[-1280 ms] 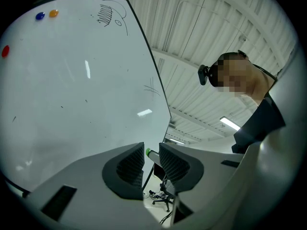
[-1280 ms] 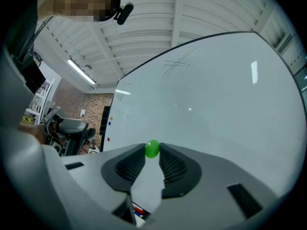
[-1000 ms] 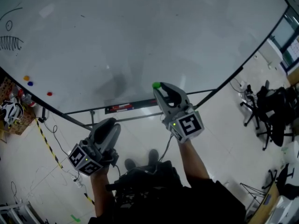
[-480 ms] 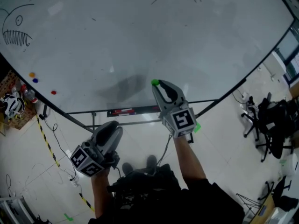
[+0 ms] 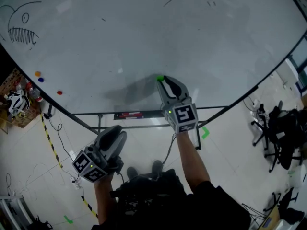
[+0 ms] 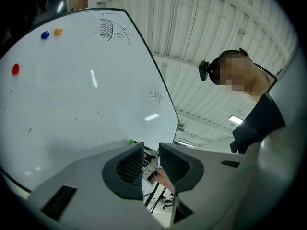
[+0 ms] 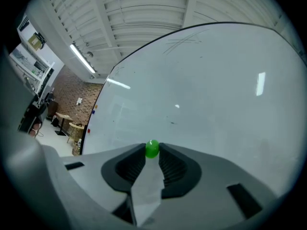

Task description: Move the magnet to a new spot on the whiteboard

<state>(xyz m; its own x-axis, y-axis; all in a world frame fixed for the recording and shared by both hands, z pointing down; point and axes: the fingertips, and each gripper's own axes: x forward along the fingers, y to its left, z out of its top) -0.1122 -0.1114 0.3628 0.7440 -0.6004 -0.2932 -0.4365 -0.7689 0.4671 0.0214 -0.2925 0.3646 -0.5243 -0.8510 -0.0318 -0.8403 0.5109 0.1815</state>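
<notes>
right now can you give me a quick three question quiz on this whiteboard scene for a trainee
1. Multiple choice: the magnet pinched in the right claw is A red, B green, C blue.
2. True or false: the left claw also grips a magnet.
3. How many other magnets sit on the whiteboard, near its left edge in the head view?
Key: 1 B. 2 false: its jaws stand apart with nothing between them. 3 three: orange magnet, blue magnet, red magnet.
</notes>
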